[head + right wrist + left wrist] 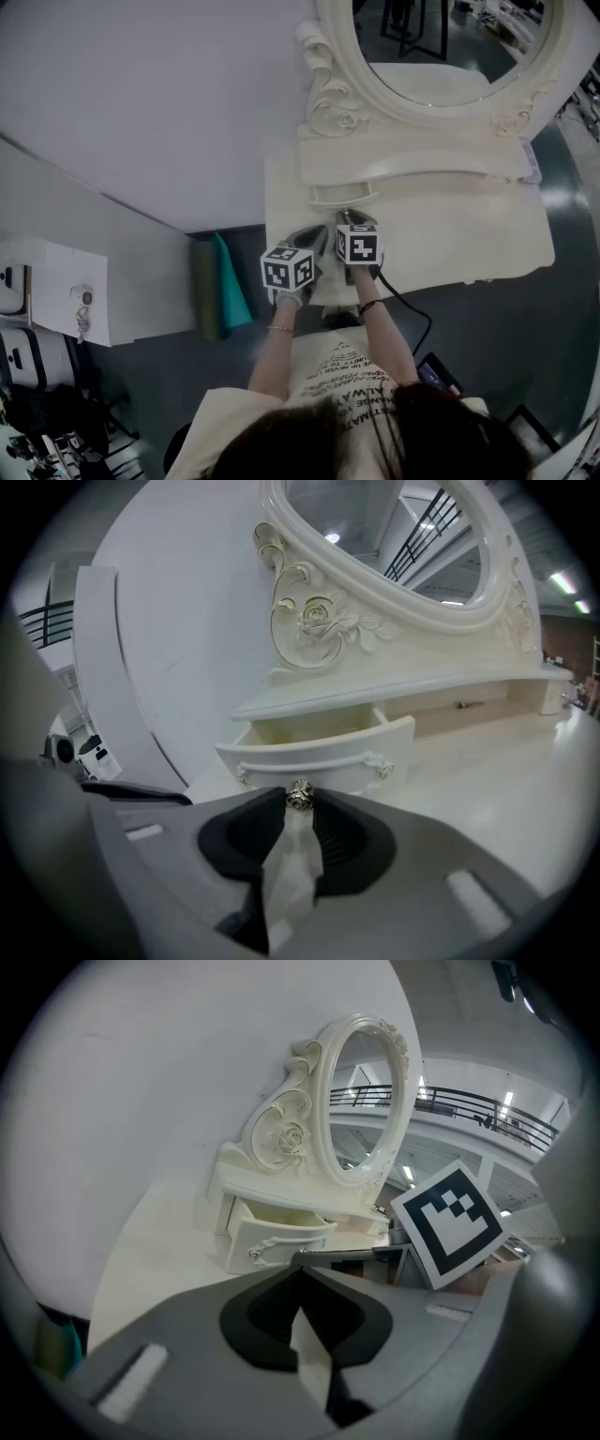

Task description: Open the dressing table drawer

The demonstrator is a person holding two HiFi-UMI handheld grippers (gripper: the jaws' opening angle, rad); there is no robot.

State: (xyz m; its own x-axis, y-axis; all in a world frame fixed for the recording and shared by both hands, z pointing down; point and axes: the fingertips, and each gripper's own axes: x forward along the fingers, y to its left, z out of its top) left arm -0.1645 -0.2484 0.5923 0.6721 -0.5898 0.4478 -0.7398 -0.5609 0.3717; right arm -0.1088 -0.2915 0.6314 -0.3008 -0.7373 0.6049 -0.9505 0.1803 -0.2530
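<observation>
Cream worktop (487, 761), towards its left edge: the pulled-out drawer (319, 742) looks light and rigid, so take its curved front handle (312, 764); right hand-held gripper (300, 808) pinches a silvery bead (300, 797), left hand-held gripper (300, 1274) has jaws together, empty.

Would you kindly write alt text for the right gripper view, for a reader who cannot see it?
The hand-held gripper has its jaws closed on the small metal knob of a cream drawer, which stands partly pulled out. Above it rises an oval mirror with a carved rose on its frame.
</observation>
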